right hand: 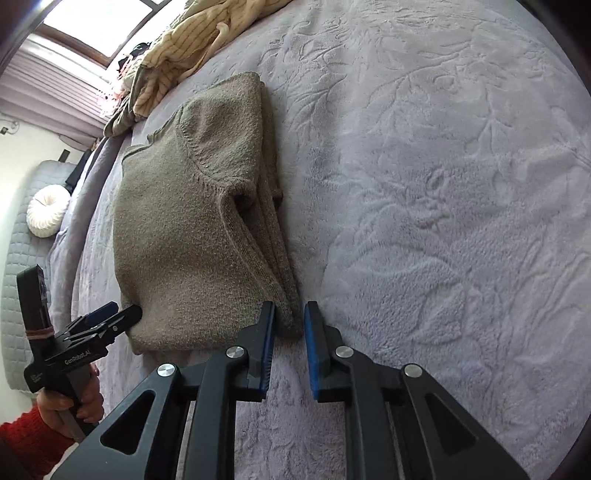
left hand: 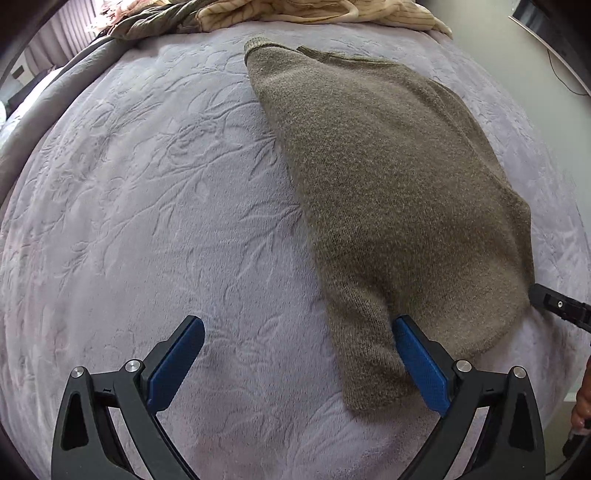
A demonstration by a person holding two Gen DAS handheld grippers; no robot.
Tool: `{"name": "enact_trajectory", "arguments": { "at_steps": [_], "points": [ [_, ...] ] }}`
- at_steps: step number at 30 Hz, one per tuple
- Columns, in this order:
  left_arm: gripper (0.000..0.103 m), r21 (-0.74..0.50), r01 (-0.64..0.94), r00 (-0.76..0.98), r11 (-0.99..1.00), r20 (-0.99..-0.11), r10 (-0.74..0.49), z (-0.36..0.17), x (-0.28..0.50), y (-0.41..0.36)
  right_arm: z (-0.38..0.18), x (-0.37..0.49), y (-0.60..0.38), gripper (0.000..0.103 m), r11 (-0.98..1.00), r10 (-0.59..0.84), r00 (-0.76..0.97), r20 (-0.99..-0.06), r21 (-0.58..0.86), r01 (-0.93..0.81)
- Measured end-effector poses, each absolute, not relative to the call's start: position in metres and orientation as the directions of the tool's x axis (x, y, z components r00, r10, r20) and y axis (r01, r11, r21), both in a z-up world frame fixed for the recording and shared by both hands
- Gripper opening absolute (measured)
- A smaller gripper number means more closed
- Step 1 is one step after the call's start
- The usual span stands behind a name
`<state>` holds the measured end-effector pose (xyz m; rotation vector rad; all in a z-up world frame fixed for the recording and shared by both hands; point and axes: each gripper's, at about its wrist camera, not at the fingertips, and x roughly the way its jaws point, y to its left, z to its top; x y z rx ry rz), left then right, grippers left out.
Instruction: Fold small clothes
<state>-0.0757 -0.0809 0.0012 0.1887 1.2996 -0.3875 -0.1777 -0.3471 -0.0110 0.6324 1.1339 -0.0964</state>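
Sweater (left hand: pixel 399 206) of olive-brown knit lies folded on our bed (left hand: pixel 147 221), spread flat over its lilac blanket embossed with leaves. Nearest us, the right tool (right hand: pixel 290 317) has its blue pads nearly closed around the sweater's near folded corner; we cannot tell whether they press on it. Our left tool (left hand: pixel 299 332) stands wide open, one pad over the sweater's near edge, the other over bare blanket. The knit looks fuzzy and thick, with a sleeve seam curving across the top layer and stacked layers along one side. Beyond it, a striped cream garment (right hand: pixel 192 33) lies crumpled at the bed's far end.
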Motion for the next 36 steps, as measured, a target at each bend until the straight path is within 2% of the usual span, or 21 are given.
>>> {"name": "enact_trajectory", "arguments": {
  "at_steps": [5,11,15,17,20,21,22,23,25,27,33,36],
  "points": [
    [0.102,-0.097,0.362,0.191,0.927,-0.966,-0.175,-0.002,-0.089,-0.074,0.015,-0.184,-0.338,0.015,0.841,0.185,0.479,-0.858,0.390,0.374],
    [0.102,-0.111,0.341,0.178,0.934,-0.968,-0.180,-0.002,-0.084,-0.071,0.039,-0.176,-0.316,0.015,0.880,0.200,0.522,-0.829,0.386,0.277],
    [0.102,-0.155,0.306,0.144,0.939,-0.968,-0.206,-0.002,-0.080,-0.059,0.003,-0.159,-0.307,0.015,0.912,0.169,0.394,-0.904,0.295,0.285],
    [0.102,-0.170,0.298,0.132,0.939,-0.967,-0.217,-0.001,-0.081,-0.054,-0.020,-0.161,-0.315,0.006,0.878,0.213,0.362,-0.908,0.340,0.336],
    [0.101,-0.182,0.301,0.129,0.936,-0.965,-0.229,0.004,-0.082,-0.047,-0.021,-0.167,-0.317,0.006,0.860,0.226,0.387,-0.894,0.370,0.351],
    [0.093,-0.194,0.295,0.124,0.935,-0.963,-0.239,0.006,-0.083,-0.044,-0.022,-0.168,-0.313,0.006,0.874,0.213,0.375,-0.902,0.348,0.340],
    [0.076,-0.210,0.286,0.117,0.935,-0.961,-0.252,0.007,-0.082,-0.043,-0.025,-0.169,-0.309,0.006,0.886,0.201,0.353,-0.914,0.323,0.332],
    [0.069,-0.237,0.281,0.101,0.930,-0.956,-0.274,0.009,-0.083,-0.041,-0.027,-0.170,-0.306,0.006,0.899,0.180,0.332,-0.926,0.292,0.327],
    [0.047,-0.282,0.285,0.080,0.916,-0.945,-0.316,0.016,-0.085,-0.041,-0.024,-0.172,-0.304,0.006,0.898,0.175,0.348,-0.921,0.295,0.328],
    [0.037,-0.305,0.326,0.078,0.895,-0.935,-0.347,0.025,-0.088,-0.049,-0.019,-0.172,-0.305,0.007,0.886,0.182,0.365,-0.913,0.314,0.342],
    [0.037,-0.404,0.401,0.074,0.822,-0.880,-0.469,0.053,-0.096,-0.071,0.016,-0.179,-0.307,0.007,0.878,0.162,0.453,-0.877,0.337,0.339],
    [0.037,-0.420,0.390,0.057,0.819,-0.877,-0.476,0.047,-0.092,-0.079,0.033,-0.178,-0.306,0.007,0.885,0.149,0.497,-0.855,0.340,0.318]
  ]
}}
